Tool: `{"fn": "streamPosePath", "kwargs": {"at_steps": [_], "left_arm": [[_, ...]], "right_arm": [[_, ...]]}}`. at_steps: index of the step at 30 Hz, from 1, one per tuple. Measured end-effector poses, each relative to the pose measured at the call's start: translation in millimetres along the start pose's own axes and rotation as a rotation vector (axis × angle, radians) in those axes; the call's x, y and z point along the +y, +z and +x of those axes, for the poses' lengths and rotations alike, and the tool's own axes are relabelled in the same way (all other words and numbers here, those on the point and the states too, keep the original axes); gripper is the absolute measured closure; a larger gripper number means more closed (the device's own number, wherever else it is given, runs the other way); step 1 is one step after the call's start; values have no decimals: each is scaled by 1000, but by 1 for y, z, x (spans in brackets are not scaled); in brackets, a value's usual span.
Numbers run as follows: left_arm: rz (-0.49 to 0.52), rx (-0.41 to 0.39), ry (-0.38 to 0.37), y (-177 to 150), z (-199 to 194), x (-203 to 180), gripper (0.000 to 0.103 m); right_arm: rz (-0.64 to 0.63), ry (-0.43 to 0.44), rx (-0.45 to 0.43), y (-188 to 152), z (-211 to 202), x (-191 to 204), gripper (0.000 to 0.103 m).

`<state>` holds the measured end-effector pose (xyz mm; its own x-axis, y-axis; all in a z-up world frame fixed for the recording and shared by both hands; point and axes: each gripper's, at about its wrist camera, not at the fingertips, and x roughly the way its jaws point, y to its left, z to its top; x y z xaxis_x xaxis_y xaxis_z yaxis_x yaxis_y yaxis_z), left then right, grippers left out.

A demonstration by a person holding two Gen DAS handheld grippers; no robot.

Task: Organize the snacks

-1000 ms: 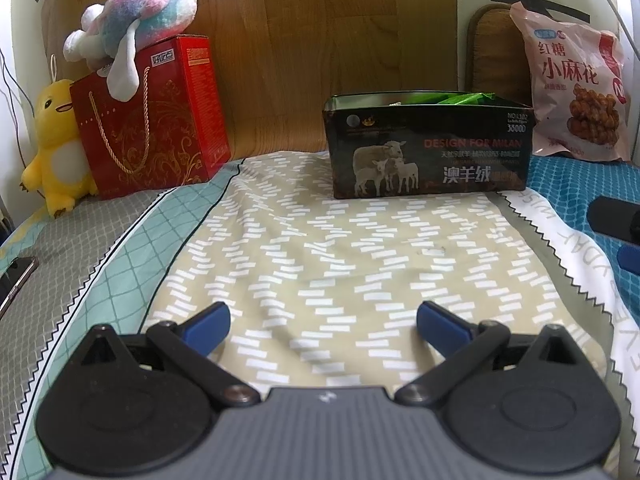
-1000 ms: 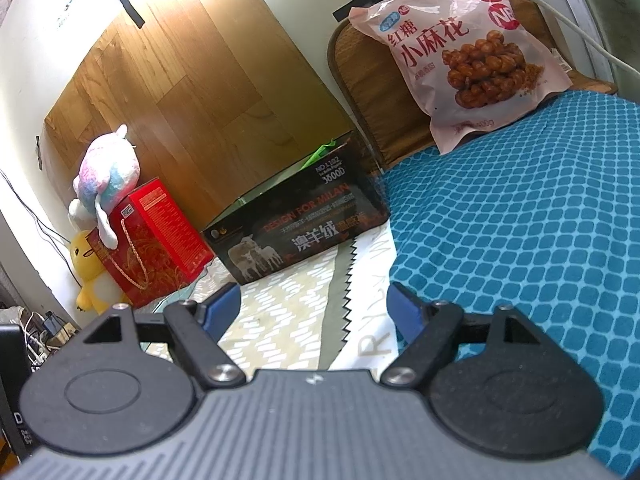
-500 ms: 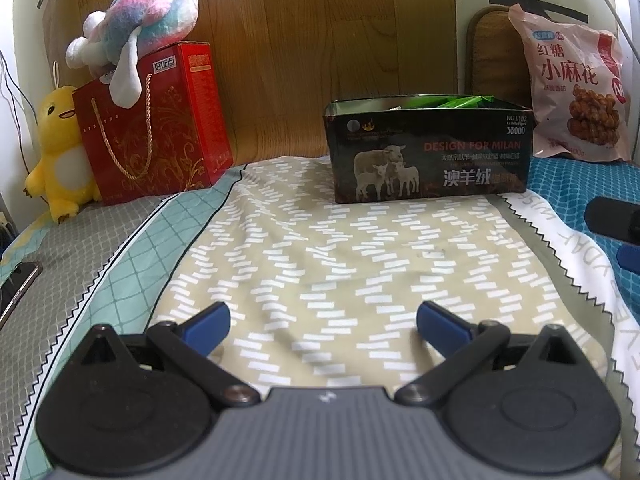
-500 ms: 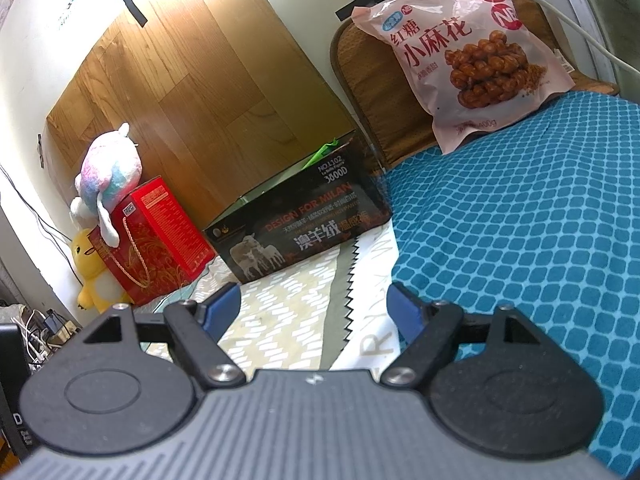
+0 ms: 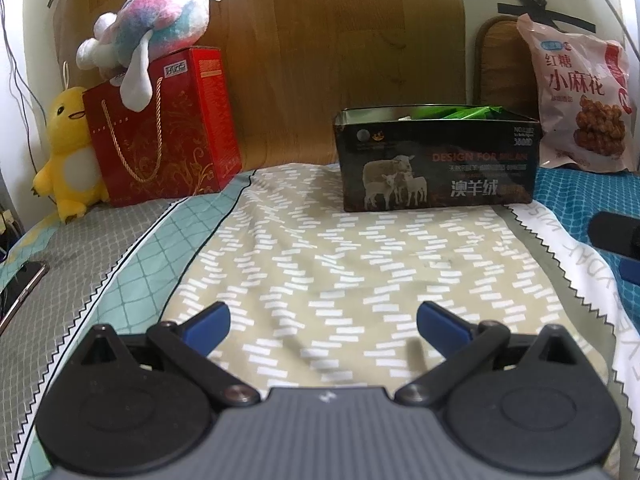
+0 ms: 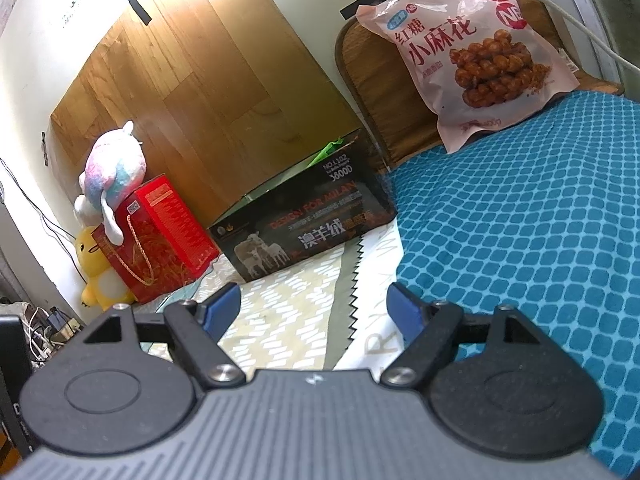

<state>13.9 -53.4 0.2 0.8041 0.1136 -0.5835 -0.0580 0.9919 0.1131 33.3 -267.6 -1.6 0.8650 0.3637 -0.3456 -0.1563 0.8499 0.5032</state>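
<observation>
Both blue-padded grippers, left (image 5: 323, 322) and right (image 6: 314, 308), hover empty with fingers spread wide above the patterned bedspread. The pink plastic bag of fried dough twists (image 6: 466, 46) leans upright at upper right of the right wrist view, well apart from the dark open sheep-print box (image 6: 304, 226) at centre. A good pickup likely means pinching the bag's top edge, avoiding crushing the contents.

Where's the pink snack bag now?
The pink snack bag leans upright against the wooden headboard, far right in both views, on the blue cover beyond the black box.
</observation>
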Motion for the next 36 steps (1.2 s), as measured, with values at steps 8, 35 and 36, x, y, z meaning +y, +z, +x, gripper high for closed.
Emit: {"fn": "streamPosePath", "kwargs": {"at_steps": [8, 35, 36], "left_arm": [[6, 41, 34, 4, 5, -5, 0], [119, 5, 45, 37, 2, -52, 0], [117, 7, 38, 38, 2, -52, 0]], "right_arm": [[-12, -6, -18, 0, -4, 2, 21], [-53, -70, -145, 2, -21, 4, 21], [-54, -73, -145, 2, -21, 4, 21]]}}
